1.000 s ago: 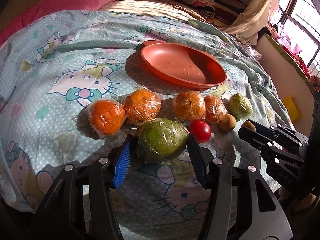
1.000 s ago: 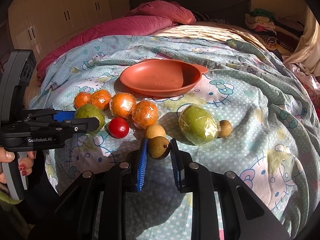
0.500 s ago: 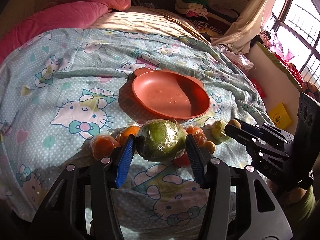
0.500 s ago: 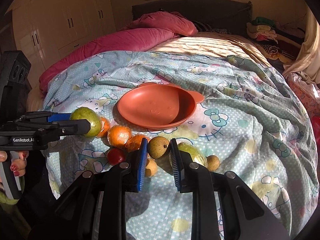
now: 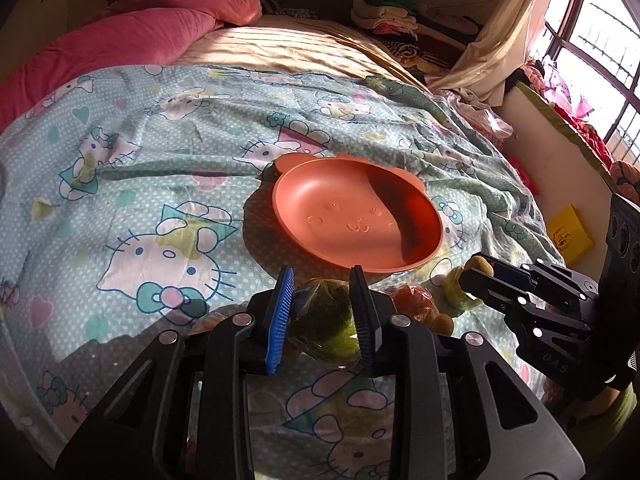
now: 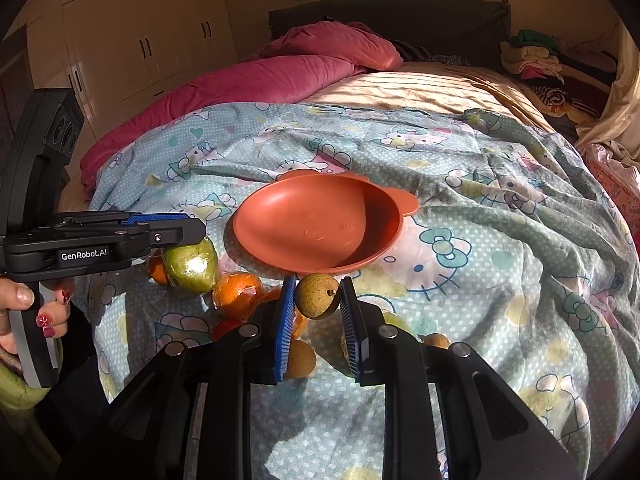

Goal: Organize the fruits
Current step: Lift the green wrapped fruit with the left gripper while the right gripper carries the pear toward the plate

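My left gripper (image 5: pixel 322 312) is clamped on the wrapped green fruit (image 5: pixel 326 322); its jaws have just been closing, and the pads now press both sides of the plastic. In the right wrist view the same fruit (image 6: pixel 191 265) hangs clear of the bedspread (image 6: pixel 500 240), off to the left of the plate (image 6: pixel 316 222). The plate is an orange-red dish with little ears and sits bare on the cartoon-cat cover.

My right gripper (image 6: pixel 318 296) is closed on the small brown round fruit (image 6: pixel 317 295), which sits squeezed between the blue pads just in front of the plate's near rim. From the left wrist camera I see that gripper (image 5: pixel 478 270) coming in from the right, with the brown fruit (image 5: pixel 482 266) showing at its tip.

Below and behind my held pieces, the rest stays on the bed. A wrapped orange (image 6: pixel 236 292) lies near the green fruit, with another orange partly hidden behind it. A red tomato (image 6: pixel 226 326) peeks out beside my left finger. A second brown fruit (image 6: pixel 300 358) rests under the right gripper, and a third (image 6: pixel 436 340) lies to its right.

A hand (image 6: pixel 28 312) with red-painted nails grips the left handle at the frame's edge.
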